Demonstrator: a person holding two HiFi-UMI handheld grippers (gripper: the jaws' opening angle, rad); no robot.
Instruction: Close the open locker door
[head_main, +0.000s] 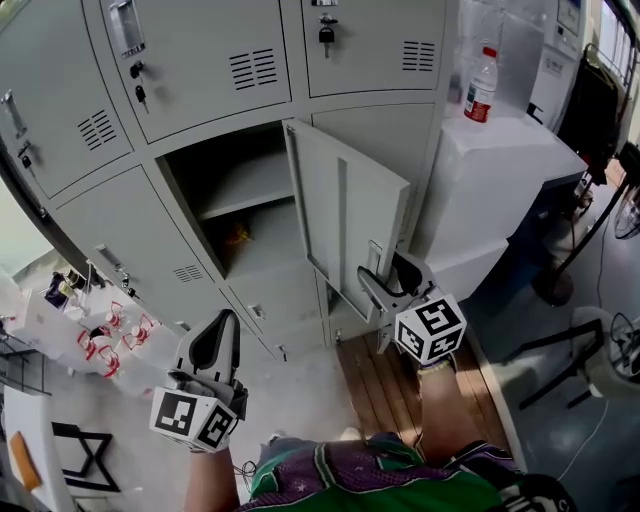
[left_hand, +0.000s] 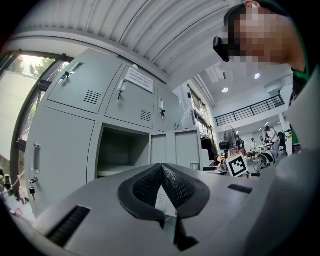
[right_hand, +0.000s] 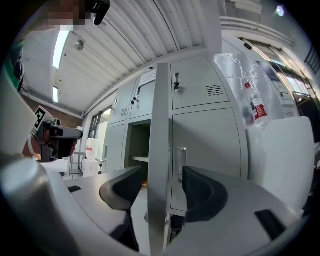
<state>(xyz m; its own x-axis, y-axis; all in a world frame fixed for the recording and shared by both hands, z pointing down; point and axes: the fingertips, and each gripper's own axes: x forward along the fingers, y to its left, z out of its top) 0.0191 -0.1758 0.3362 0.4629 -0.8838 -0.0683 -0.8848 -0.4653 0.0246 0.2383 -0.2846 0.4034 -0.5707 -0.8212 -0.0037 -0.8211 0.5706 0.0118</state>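
Standing open, the door (head_main: 345, 215) sticks out from its locker (head_main: 225, 170) toward the person. It is hinged at its far side, and its free side is the near one. The right claw (head_main: 388, 285) is at that free side, low on the door. This claw is spread, with one pad (right_hand: 122, 187) on each side of the door's thin edge. A small gap shows between the door and the right pad, so the claw is not pinching the door.

The left claw (head_main: 213, 350) is well to the left of the door and nearer the person. Its two pads are pressed together, with nothing between them. It points at the lockers left of the door.

Left of the door, the locker is dark inside. It has one shelf (head_main: 245, 185), and a small yellow thing (head_main: 238, 235) lies under the shelf. The other lockers round the door are shut. Above the door a padlock (head_main: 326, 33) hangs on one of them. To the right of the door is a white box (head_main: 510, 160) with a bottle (head_main: 481, 88) on top. Below the door lie wood boards (head_main: 385, 385).
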